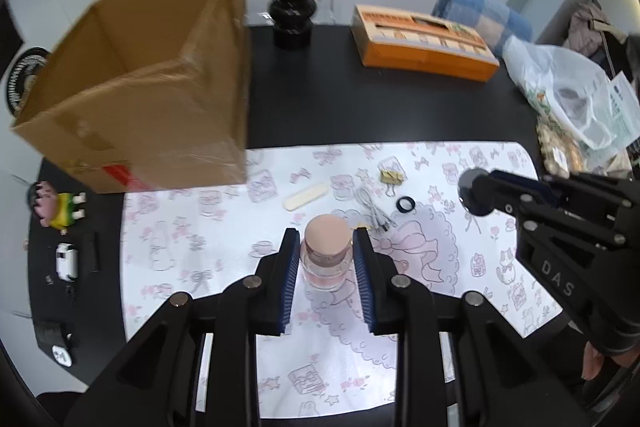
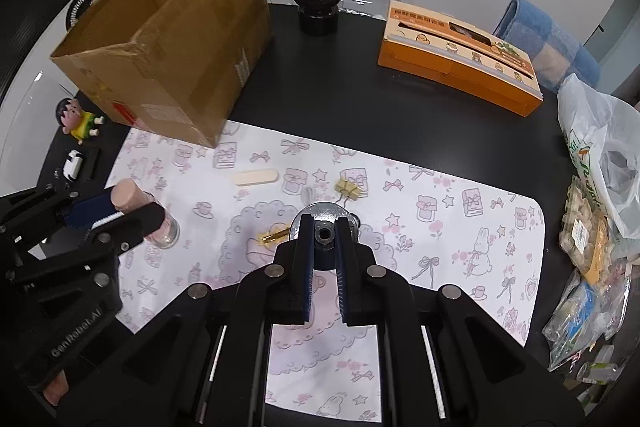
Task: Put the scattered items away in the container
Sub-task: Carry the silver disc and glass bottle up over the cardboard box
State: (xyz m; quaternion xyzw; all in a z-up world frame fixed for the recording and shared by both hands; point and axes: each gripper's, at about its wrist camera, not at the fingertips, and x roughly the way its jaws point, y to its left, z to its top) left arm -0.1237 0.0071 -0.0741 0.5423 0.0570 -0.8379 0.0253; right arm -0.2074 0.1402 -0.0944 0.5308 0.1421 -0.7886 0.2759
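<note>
My left gripper (image 1: 325,235) is shut on a clear jar (image 1: 325,267) with a pink sponge top, held low over the patterned mat (image 1: 224,251). Whether the jar touches the mat I cannot tell. The right wrist view has this gripper (image 2: 128,207) and jar (image 2: 164,231) at the left. My right gripper (image 2: 325,223) is shut on a round metal disc (image 2: 320,209), seen from the left wrist as gripper (image 1: 476,191). The open cardboard box (image 1: 140,87) (image 2: 172,39) stands at the back left. A wooden stick (image 2: 256,177), gold binder clips (image 2: 349,189), a white cable (image 1: 372,211) and a black ring (image 1: 406,205) lie on the mat.
A black vase of roses (image 2: 318,7), an orange carton (image 2: 460,59) and a blue towel (image 2: 548,39) stand at the back. Plastic bags and snack packets (image 2: 592,187) crowd the right edge. A figurine (image 2: 78,121) and a white toy car (image 2: 74,163) lie left of the mat.
</note>
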